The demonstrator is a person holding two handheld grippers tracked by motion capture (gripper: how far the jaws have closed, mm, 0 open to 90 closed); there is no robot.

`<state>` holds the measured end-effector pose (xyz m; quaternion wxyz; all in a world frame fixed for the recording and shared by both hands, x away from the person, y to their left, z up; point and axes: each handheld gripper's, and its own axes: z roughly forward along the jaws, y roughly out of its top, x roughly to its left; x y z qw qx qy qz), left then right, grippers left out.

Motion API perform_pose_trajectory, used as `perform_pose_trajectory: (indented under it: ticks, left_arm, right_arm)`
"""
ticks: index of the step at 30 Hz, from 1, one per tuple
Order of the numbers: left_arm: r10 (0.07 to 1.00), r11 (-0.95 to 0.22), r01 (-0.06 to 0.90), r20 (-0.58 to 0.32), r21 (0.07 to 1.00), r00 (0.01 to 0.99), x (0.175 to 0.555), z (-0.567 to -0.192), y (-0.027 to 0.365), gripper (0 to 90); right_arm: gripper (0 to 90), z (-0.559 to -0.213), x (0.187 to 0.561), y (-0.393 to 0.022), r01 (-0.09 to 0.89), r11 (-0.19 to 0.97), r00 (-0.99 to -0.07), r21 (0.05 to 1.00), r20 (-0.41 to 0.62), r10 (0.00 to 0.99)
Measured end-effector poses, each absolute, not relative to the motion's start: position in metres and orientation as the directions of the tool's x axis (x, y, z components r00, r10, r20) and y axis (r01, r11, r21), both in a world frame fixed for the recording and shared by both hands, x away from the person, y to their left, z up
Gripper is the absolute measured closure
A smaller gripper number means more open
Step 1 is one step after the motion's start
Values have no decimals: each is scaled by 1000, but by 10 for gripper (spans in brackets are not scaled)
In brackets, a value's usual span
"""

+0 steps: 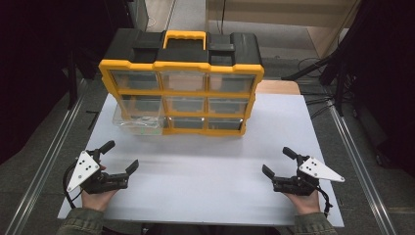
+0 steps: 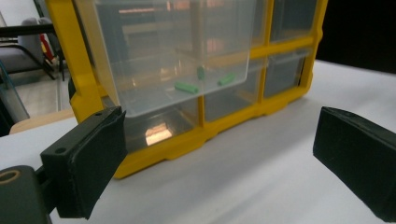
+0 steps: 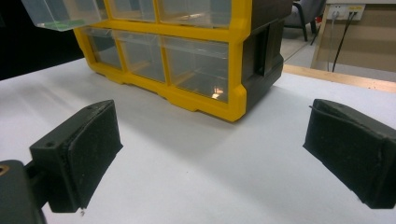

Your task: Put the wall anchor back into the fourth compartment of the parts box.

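Left gripper (image 1: pixel 120 156): jaws spread wide, gripping nothing, touching nothing, resting low over the white table (image 1: pixel 205 176). Right gripper (image 1: pixel 277 160): same, jaws wide apart, empty.

One yellow organizer (image 1: pixel 181 95) stands ahead of both grippers, well apart from them; nine clear drawers in its front, three rows of three. One drawer (image 2: pixel 177 56), straight ahead of the left gripper, is pulled partway out. Inside it: three small green pieces (image 2: pixel 187 87). Two hands, one per gripper.

My right gripper (image 3: pixel 210 158) hovers wide open over the white counter (image 3: pixel 196 177); yellow organizer (image 3: pixel 187 46) at twelve o'clock; pulled-out drawer (image 3: pixel 60 14) at ten.
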<state>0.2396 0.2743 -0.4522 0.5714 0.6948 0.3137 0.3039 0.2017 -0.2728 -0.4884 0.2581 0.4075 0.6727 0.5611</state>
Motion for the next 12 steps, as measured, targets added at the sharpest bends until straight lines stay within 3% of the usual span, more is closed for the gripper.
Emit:
perform_pose_trajectory:
  ticks: [12]
  left_arm:
    - [801, -188, 74, 110, 979, 588, 239, -455, 269, 30]
  right_arm:
    - [38, -489, 202, -272, 261, 40, -537, 965, 110, 836]
